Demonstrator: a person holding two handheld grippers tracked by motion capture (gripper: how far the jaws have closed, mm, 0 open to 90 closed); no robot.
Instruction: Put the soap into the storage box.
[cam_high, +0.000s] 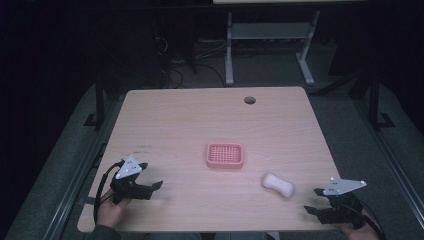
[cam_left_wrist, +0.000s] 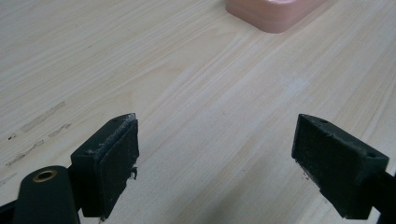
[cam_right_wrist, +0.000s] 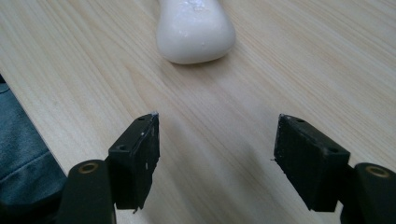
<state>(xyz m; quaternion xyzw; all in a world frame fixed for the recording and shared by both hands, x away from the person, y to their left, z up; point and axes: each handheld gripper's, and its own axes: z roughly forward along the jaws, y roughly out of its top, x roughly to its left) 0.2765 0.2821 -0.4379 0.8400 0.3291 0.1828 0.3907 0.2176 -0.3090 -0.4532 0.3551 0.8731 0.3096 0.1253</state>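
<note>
A pink soap dish (cam_high: 225, 155) with a ridged floor sits near the middle of the wooden table (cam_high: 200, 120). A white bar of soap (cam_high: 278, 185) lies on the wood to its lower right. My left gripper (cam_high: 152, 189) rests low at the table's front left, jaws open and empty, pointing right toward the dish, whose corner (cam_left_wrist: 273, 14) shows ahead of it. My right gripper (cam_high: 314, 200) sits at the front right corner, open and empty. The soap (cam_right_wrist: 195, 30) lies a short way beyond its black fingertips (cam_right_wrist: 140, 154).
A round cable hole (cam_high: 249, 100) sits near the table's far edge. Beyond the table stand the white legs of another desk (cam_high: 229, 55) on a dark floor. Faint scuff marks (cam_left_wrist: 42, 119) streak the wood near my left gripper.
</note>
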